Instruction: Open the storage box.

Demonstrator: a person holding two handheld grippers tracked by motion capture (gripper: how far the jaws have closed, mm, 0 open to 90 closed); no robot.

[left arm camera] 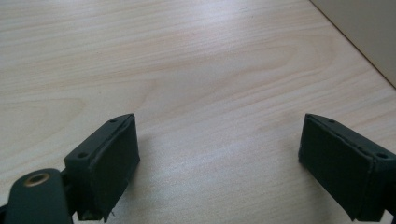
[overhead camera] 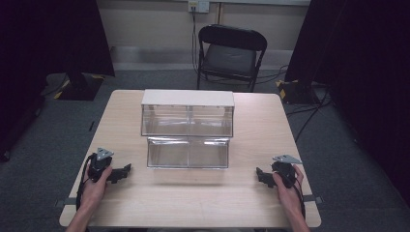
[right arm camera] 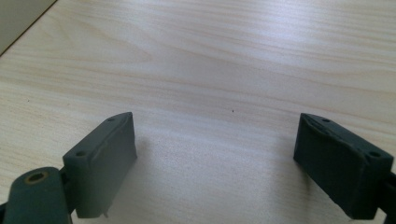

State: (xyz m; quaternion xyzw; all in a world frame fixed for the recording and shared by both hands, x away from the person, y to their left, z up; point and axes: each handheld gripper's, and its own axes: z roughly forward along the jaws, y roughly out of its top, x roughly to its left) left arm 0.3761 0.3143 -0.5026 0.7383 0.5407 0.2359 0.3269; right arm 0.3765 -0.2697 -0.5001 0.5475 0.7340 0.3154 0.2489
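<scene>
On the light wood table point(overhead camera: 193, 193), near the front edge, both grippers rest low, one at each side. Left gripper point(overhead camera: 124, 171) sits at the front-left, held by the person's left hand point(overhead camera: 95, 182), jaws pointing inward toward table centre. Right gripper point(overhead camera: 261, 175) mirrors it at the front-right in the right hand point(overhead camera: 286, 186), jaws also pointing inward. Each carries a grey three-cornered plate on top.

Left gripper view: left gripper point(left arm camera: 219, 158) jaws spread wide, bare wood grain between them, nothing gripped. Table edge crosses the upper right corner.

Right gripper view: right gripper point(right arm camera: 215, 158) same state, jaws wide apart, nothing between them but tabletop. Table edge cuts the upper left corner.

Between the two grippers, farther back at table centre, stands a clear plastic two-tier bin unit point(overhead camera: 187, 128): upper tier set back with a pale opaque top, lower tier stepped forward toward the person. Both tiers look empty, each with a centre divider. Unit is well apart from both grippers, neither touches it.

Behind the table: a black folding chair point(overhead camera: 231, 53) on grey carpet, cables on the floor at right, dark curtains on both sides.
</scene>
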